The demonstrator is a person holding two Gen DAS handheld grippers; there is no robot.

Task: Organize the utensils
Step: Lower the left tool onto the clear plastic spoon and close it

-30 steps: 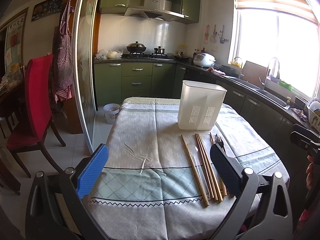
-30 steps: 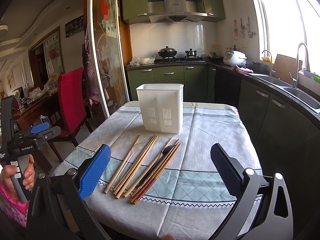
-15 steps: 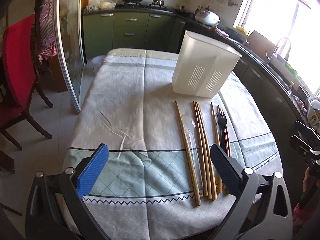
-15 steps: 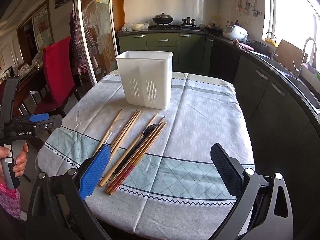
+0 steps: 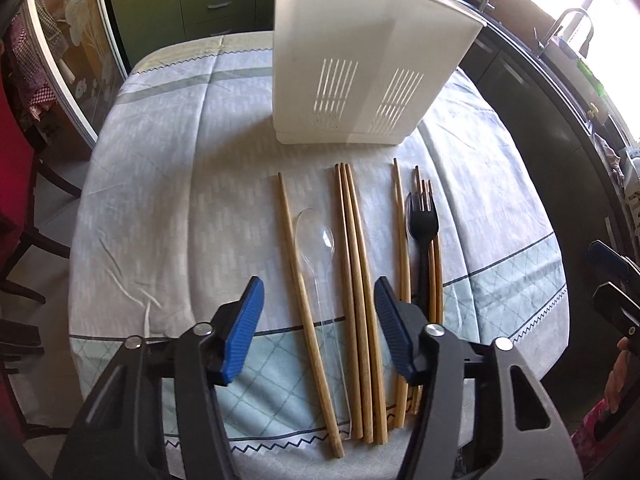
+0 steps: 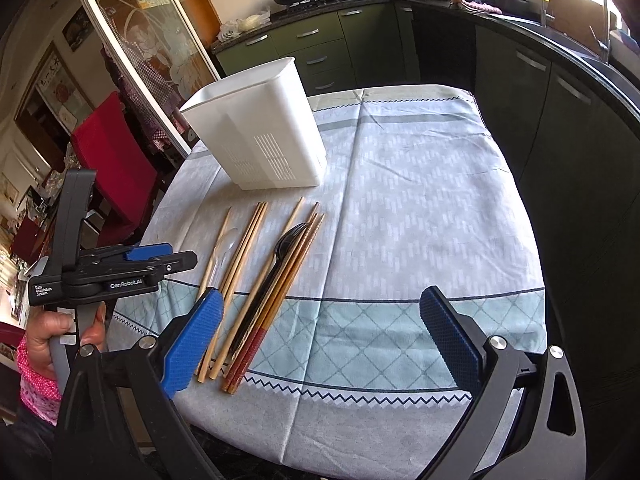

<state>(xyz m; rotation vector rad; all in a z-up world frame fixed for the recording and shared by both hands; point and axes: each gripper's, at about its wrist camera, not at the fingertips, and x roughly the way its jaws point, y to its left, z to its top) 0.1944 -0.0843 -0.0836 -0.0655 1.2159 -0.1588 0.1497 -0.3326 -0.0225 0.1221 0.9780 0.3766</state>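
Observation:
A white slotted utensil holder [image 5: 360,76] stands upright on the table; it also shows in the right wrist view [image 6: 260,136]. In front of it lie several wooden chopsticks [image 5: 356,280], a clear plastic spoon [image 5: 316,236] and a black fork [image 5: 422,224]. My left gripper [image 5: 320,324] is open, hovering low over the handles of the spoon and the middle chopsticks. My right gripper [image 6: 320,332] is open and empty above the table's near edge, right of the chopsticks [image 6: 248,256] and the fork [image 6: 288,240].
The table carries a grey and green cloth [image 6: 420,208]. A red chair [image 6: 116,160] and a glass sliding door [image 6: 136,40] stand to the left. Dark green cabinets [image 6: 560,92] and a counter with a sink run along the right.
Both grippers have moved forward and tilted down over the table. The left gripper's jaws have narrowed and now frame the spoon and chopstick handles. The right gripper stays wide open.

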